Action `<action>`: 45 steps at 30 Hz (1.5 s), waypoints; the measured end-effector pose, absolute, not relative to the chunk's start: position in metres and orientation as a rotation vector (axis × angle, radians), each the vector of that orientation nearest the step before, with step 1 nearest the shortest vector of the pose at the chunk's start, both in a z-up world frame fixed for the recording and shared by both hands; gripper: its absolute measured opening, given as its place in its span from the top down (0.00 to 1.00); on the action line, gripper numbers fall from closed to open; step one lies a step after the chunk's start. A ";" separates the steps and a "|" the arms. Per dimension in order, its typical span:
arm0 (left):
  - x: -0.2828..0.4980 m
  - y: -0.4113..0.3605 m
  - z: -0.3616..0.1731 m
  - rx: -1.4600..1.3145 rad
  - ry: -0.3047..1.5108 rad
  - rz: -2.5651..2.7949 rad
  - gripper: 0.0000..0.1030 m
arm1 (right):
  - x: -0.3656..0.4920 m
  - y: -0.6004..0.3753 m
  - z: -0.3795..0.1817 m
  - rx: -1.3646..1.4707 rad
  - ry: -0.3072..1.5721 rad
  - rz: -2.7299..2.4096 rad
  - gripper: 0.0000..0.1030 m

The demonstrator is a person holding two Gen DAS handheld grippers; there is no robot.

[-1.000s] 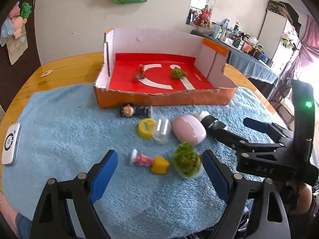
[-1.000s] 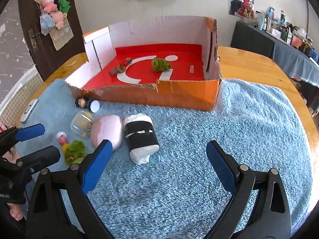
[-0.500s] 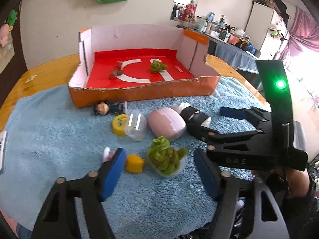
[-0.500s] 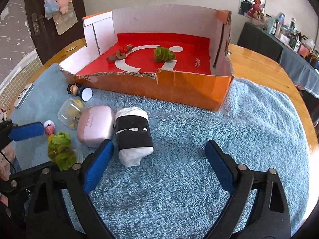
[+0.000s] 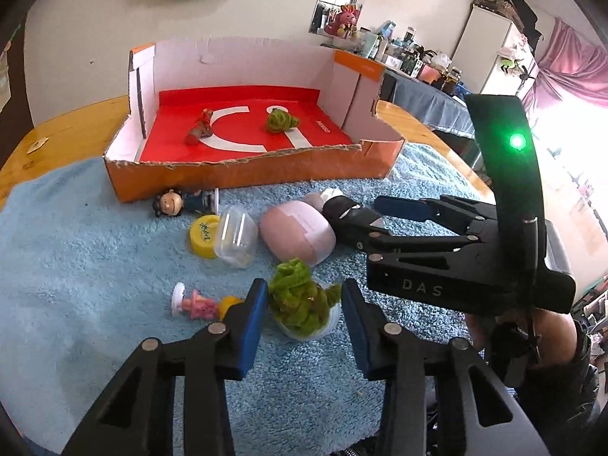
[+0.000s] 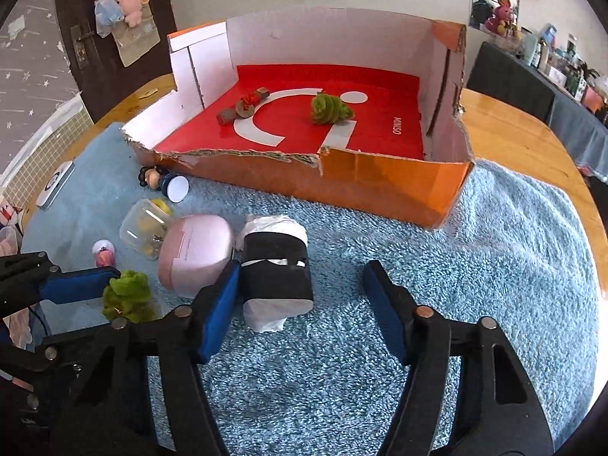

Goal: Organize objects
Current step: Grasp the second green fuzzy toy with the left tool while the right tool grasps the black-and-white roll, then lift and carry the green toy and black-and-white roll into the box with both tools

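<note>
Blue towel [image 5: 76, 266], tools closing around toys.

right hand-held gripper [image 6: 304, 304] closing around black-wrapped white roll [image 6: 276, 271], blue towel [image 6: 456, 266], orange box [image 6: 380, 186]

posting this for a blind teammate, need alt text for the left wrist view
The left gripper is closing around a fuzzy green toy in a clear cup on a blue towel. Beyond lie small toys and an orange box, with the right gripper alongside.
</note>
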State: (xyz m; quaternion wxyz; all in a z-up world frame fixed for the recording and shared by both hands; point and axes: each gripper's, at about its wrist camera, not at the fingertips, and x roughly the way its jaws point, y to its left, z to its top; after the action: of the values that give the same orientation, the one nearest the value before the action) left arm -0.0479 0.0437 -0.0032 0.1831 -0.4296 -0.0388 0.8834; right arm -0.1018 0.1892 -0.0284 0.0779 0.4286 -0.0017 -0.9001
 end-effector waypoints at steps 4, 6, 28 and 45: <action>-0.048 0.039 -0.003 -1.215 -0.133 2.488 0.68 | -0.103 0.184 -0.027 1.274 -0.005 -2.664 0.60; -0.049 0.038 -0.003 -1.217 -0.142 2.485 0.69 | -0.102 0.181 -0.027 1.275 0.015 -2.659 0.67; -0.050 0.038 -0.006 -1.214 -0.170 2.447 0.72 | -0.101 0.179 -0.025 1.265 0.017 -2.671 0.68; -0.056 0.016 0.010 -1.144 -0.216 2.525 0.72 | -0.077 0.173 0.011 1.099 -0.089 -2.722 0.68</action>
State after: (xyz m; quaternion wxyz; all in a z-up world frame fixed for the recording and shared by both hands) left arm -0.0558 0.0163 0.0102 0.1794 -0.4048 -0.0765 0.8933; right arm -0.0773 0.1734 0.0109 0.1020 0.3723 -0.0300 -0.9220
